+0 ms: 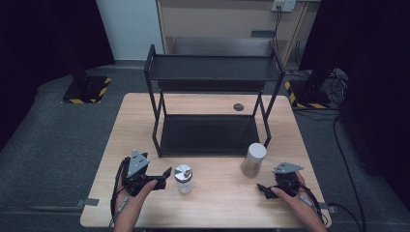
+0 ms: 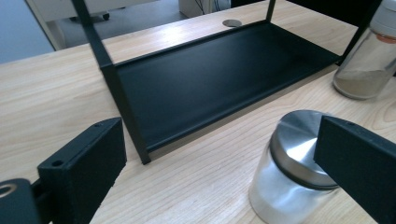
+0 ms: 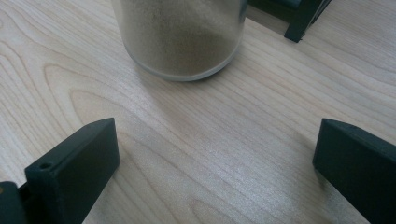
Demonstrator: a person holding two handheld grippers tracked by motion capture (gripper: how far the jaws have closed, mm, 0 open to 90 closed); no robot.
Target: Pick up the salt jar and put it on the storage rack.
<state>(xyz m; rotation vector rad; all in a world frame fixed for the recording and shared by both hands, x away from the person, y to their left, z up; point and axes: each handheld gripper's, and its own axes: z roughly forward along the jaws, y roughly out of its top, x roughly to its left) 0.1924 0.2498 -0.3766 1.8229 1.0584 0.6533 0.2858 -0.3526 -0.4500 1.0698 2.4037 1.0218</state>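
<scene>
- Steel-lidded jar, short and clear, stands upright near the table's front edge, left of its middle, just beside the left gripper.
- Taller jar with a pale lid, holding brownish powder, stands to the right, just off the front right foot of the black two-tier rack, well apart from the first jar.
- Rack fills the middle and back of the table; its lower tray lies open toward the jars, with a post rising at its near left corner.
- Left gripper, held in the person's left hand near the front left corner, points right at the steel-lidded jar; its jaws stand wide apart, one jaw overlapping the jar's lid in the left gripper view, nothing clamped.
- Right gripper, in the right hand near the front right corner, points left and slightly back at the taller jar's base; its jaws are spread wide over bare wood, short of the glass.
</scene>
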